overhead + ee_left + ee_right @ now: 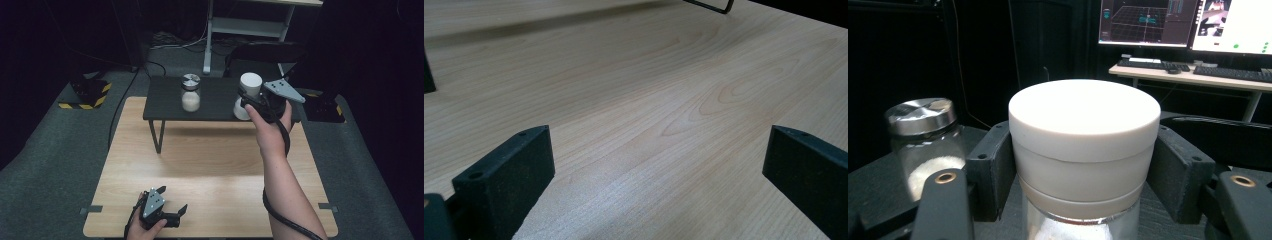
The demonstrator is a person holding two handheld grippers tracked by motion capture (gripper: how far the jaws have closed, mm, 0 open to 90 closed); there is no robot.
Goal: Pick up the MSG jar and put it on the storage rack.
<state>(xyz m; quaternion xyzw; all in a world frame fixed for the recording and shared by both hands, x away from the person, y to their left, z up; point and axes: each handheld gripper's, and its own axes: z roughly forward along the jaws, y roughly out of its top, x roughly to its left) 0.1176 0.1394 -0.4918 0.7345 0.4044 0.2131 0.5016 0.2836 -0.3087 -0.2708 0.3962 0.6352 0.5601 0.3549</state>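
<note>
On the small black shelf [165,102] at the far side of the tabletop [210,170] stand two jars. The right gripper [1083,165] has its fingers [993,170] pressed on both sides of the white lid [1083,125] of one jar [248,95]. It holds the lid, not the glass, most likely so the lid can be turned or the jar lifted. The other jar [190,93], with a shiny silver lid, stands well apart to the left. Down near the front edge, the left gripper [172,214] rests low over the wood. Its fingers [506,180] are wide apart and hold nothing, as if waiting.
</note>
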